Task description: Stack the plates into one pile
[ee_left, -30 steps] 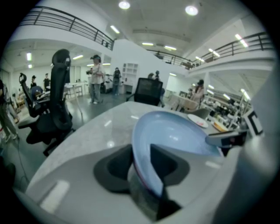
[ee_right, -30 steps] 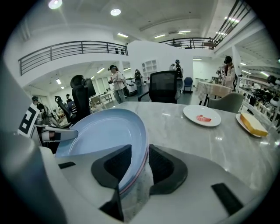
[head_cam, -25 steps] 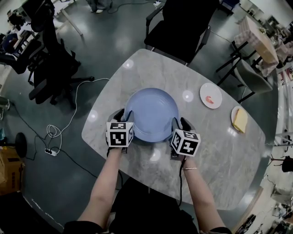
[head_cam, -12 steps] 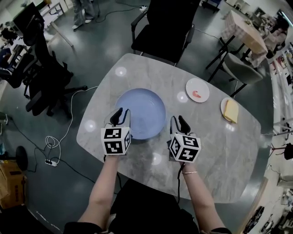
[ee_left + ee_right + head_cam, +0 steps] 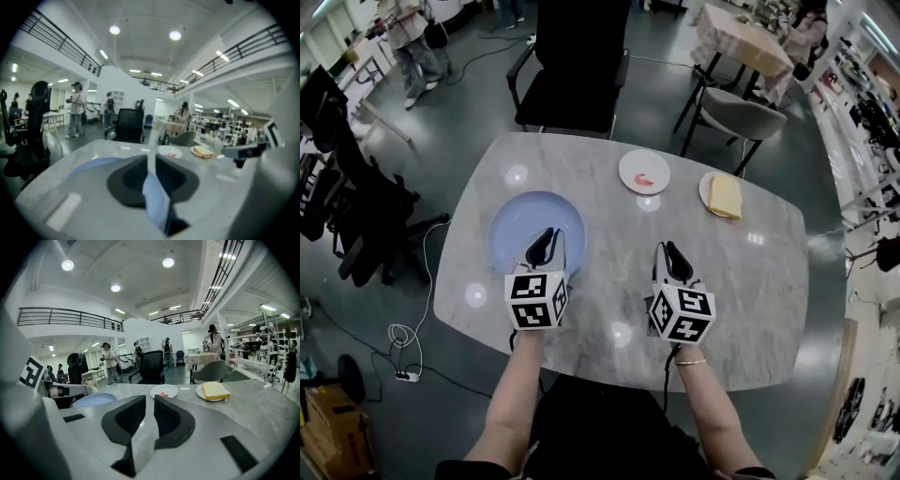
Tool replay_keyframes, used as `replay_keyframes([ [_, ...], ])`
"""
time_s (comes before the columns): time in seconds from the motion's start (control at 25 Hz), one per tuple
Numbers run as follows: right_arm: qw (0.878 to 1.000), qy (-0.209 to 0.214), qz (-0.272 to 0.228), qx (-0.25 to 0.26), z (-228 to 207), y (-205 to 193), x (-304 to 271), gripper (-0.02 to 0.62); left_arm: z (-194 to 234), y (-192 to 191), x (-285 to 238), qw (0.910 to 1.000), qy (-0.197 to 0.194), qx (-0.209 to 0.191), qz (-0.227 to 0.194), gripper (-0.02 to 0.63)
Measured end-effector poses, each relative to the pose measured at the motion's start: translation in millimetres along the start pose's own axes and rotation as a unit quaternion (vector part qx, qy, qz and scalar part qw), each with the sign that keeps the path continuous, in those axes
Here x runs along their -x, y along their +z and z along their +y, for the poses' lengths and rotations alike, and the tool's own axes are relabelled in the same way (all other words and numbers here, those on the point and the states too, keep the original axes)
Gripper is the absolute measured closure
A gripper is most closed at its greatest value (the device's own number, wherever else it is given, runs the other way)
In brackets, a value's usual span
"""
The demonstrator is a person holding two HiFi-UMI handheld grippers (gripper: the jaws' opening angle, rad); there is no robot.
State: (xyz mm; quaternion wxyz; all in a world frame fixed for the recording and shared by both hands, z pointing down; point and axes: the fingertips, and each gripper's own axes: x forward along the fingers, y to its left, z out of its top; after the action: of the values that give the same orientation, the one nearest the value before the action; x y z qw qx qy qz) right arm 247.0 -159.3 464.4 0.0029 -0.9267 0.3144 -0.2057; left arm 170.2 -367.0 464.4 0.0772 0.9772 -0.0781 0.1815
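A large light-blue plate (image 5: 525,230) lies on the left part of the grey marble table (image 5: 750,281). My left gripper (image 5: 545,246) hovers over its near right rim. Its jaws are closing to a narrow gap with nothing between them, and the blue plate (image 5: 86,166) shows below. My right gripper (image 5: 672,259) is over bare table to the right of the plate, apart from it. Its jaws are also closing on nothing. A small white plate (image 5: 644,172) with a red bit and a plate with a yellow slab (image 5: 723,196) sit at the far side.
A black office chair (image 5: 572,66) and a grey chair (image 5: 741,117) stand behind the table's far edge. More chairs and a cable (image 5: 417,300) are on the floor at left. People stand in the background (image 5: 76,110).
Both grippers flanked the blue plate's sides a second ago. They have since drawn back toward me and their jaws have narrowed. The plate now sits further left in the head view.
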Motion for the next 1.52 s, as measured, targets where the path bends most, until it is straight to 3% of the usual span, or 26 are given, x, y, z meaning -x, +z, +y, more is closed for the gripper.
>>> replay_keyframes([
  [0.28, 0.999, -0.033, -0.024, -0.009, -42.3, 3.2, 42.7, 0.571, -49.9, 7.9, 8.9, 0.9992, -0.028, -0.023, -0.019, 0.591],
  [0.6, 0.998, -0.035, -0.048, -0.008, -66.6, 4.6, 79.5, 0.589, -89.5, 7.5, 23.1, 0.9977, -0.041, -0.045, -0.031, 0.600],
  [1.52, 0.997, -0.010, -0.077, 0.013, -77.0, 4.8, 119.1, 0.591, -121.0, 4.3, 50.8, 0.9971, -0.037, -0.052, -0.041, 0.600],
])
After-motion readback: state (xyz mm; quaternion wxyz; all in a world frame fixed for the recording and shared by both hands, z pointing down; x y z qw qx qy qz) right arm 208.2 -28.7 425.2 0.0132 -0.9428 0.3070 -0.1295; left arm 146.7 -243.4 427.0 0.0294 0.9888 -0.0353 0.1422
